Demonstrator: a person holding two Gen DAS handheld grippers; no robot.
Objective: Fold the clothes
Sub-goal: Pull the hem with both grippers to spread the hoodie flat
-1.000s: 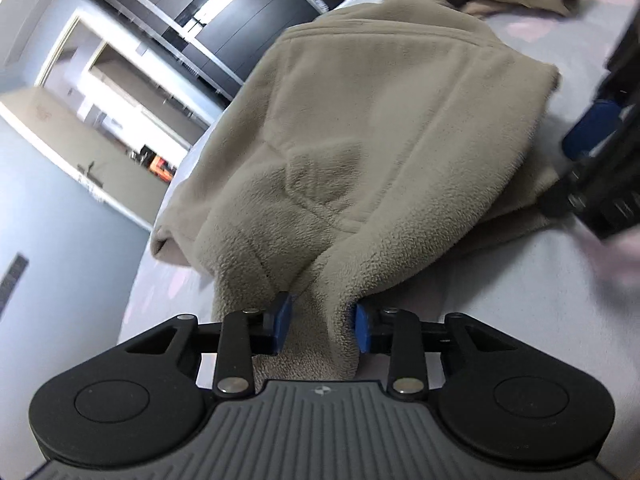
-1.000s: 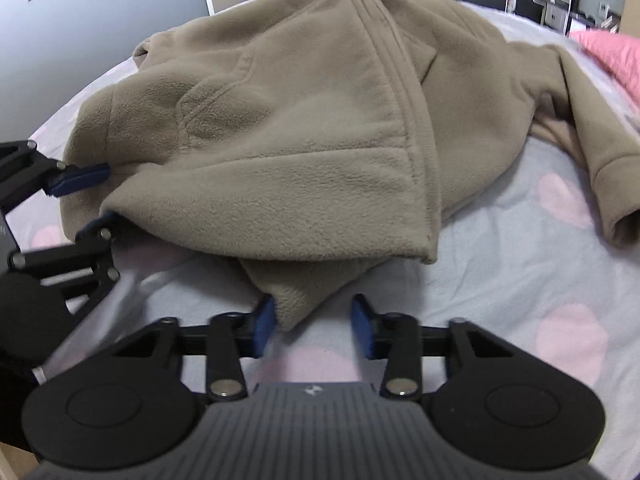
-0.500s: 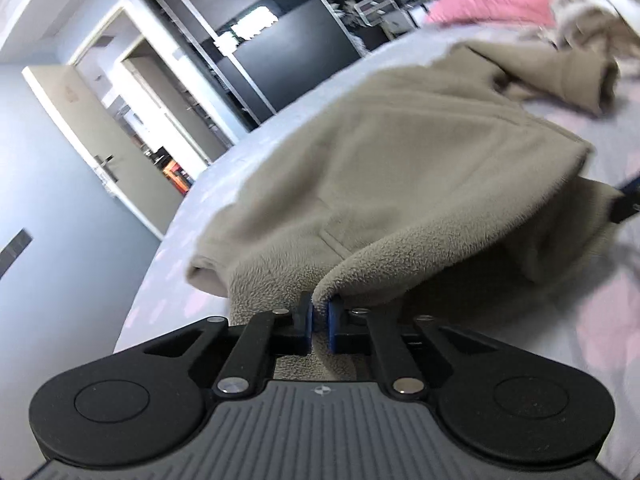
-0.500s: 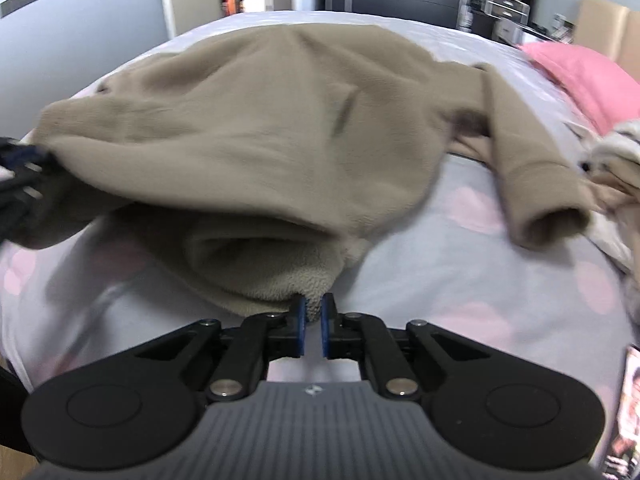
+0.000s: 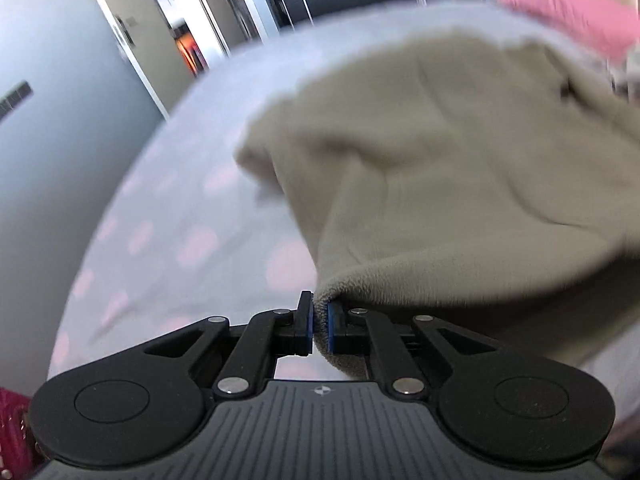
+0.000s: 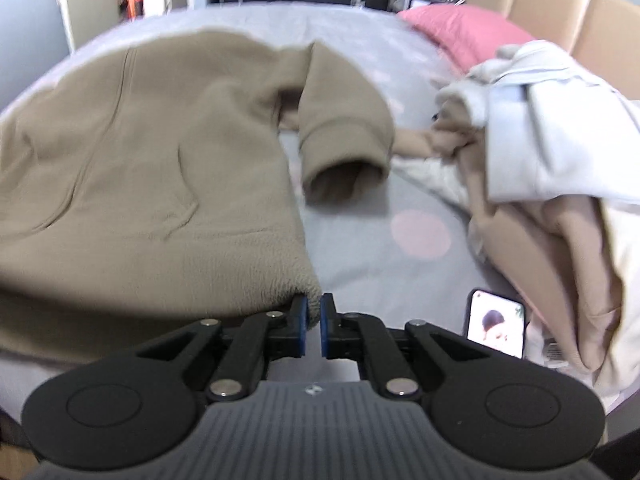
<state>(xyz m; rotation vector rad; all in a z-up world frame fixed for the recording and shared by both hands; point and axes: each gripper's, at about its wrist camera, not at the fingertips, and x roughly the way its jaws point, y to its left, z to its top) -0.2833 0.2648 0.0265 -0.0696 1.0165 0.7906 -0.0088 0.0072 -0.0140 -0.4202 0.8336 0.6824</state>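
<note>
Both hand-held grippers are clenched on the tan fleece hoodie's bottom hem, one corner each: your left hand-held gripper (image 5: 319, 322) pinches a rolled edge of the hoodie (image 5: 460, 184), and the cloth runs off toward 1 o'clock in its view; your right hand-held gripper (image 6: 313, 322) pinches the other hem corner of the hoodie (image 6: 152, 168), and the cloth runs off toward 10–11 o'clock there. Hem looks lifted clear of the bed (image 6: 360, 264); the body further up is too blurred to say how much lies on the sheet. Long axis, hem to shoulders, points away from you at 12 o'clock, so the hem stretched between your two hands crosses it. Each hand has its own corner, so neither is nearer; the fold looks like a both-hands move toward 12 o'clock, hem over chest. One sleeve (image 6: 344, 136) curls beside the body at 12–1 o'clock of the right gripper, cuff open toward you, and probably wants tucking. Heap of pale clothes (image 6: 540, 152) sits at 2 o'clock, just beside that cuff, and a phone (image 6: 496, 328) lies on the bed at 3 o'clock, near your right fingers (image 6: 325, 326). Pink pillow (image 6: 464, 28) is far at 1 o'clock.
</note>
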